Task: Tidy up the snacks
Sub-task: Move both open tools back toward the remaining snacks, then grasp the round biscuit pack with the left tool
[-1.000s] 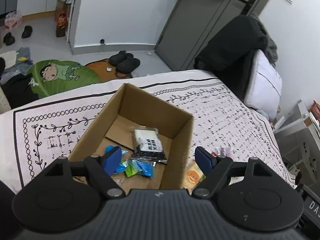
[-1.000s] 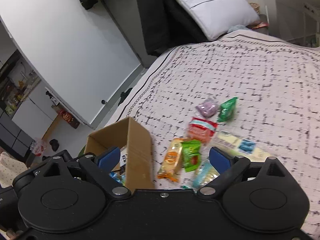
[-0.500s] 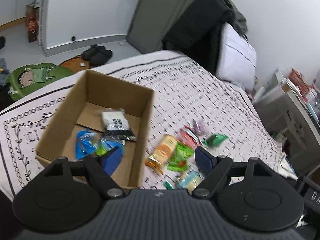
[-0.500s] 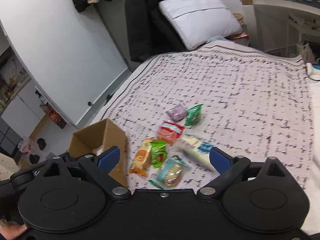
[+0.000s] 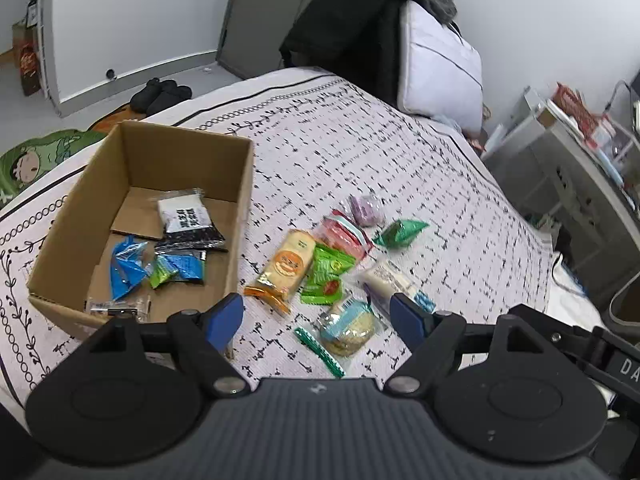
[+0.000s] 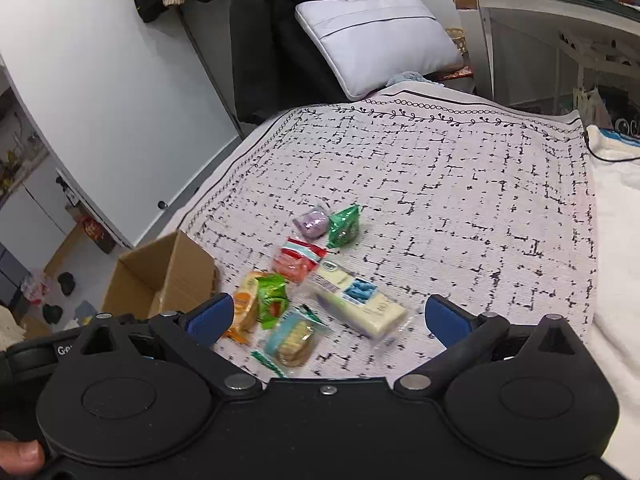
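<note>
A cardboard box stands open on the patterned bedspread, with several snack packets inside: a white-and-black one and blue and green ones. Beside it lies a loose pile: an orange packet, a green one, a red one, a purple one, a dark green one, a long white bar and a biscuit pack. My left gripper is open above the pile's near edge. My right gripper is opening, empty, over the bar and biscuit pack.
A grey pillow and dark clothes lie at the bed's far end. A white desk stands at the right, grey drawers beside the bed. Slippers and a green mat are on the floor.
Both grippers have swung right from the box towards the loose snack pile. The right gripper's jaws have spread wider. Nothing was picked up.
</note>
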{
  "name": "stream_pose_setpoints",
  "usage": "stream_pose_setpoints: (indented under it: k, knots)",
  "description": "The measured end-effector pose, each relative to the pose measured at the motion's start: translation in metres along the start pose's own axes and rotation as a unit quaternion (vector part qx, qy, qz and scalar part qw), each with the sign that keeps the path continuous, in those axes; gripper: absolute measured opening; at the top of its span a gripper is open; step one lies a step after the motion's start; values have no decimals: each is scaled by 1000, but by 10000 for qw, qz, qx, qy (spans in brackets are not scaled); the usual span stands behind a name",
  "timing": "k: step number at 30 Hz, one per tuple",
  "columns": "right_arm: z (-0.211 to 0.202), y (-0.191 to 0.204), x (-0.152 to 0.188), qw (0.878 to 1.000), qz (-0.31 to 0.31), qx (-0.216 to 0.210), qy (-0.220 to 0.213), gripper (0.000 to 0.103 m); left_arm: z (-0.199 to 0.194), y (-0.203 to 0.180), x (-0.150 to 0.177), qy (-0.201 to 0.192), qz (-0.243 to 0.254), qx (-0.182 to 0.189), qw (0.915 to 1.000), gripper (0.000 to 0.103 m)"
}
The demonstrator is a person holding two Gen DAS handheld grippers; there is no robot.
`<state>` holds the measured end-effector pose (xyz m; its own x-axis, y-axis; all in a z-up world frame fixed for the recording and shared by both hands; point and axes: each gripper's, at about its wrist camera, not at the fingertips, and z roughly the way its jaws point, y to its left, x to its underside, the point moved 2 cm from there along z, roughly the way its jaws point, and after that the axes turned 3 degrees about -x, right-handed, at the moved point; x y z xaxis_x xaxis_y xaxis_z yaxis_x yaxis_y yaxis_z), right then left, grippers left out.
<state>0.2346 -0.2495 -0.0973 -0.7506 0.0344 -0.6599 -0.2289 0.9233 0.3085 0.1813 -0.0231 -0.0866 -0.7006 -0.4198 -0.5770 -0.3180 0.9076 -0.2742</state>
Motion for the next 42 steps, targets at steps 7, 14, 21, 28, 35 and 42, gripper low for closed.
stream_pose_setpoints:
  k: [7,14,21,28,35,42]
  knots:
    - [6,-16,5,9997,235,-48,71,103,10,-13,11,94,209,-66,9997,79]
    - [23,-51,17,9929,1124,-37,384,102,27,-25,23,315,314,14,9990,79]
    - [44,-59,19,9902,1246,-318,551,93,46,-35,30,432,283,-145,9986,77]
    - [70,-69,13,9896,1187,-464,665,92,60,-35,24,751,32,-292,9967,77]
    - [93,-71,11,9882,1045,-660,907,92,83,-51,17,988,513,-536,9923,77]
    - [100,-79,12,9856,1161,-768,959,92,115,-66,18,1278,1195,-750,9817,77]
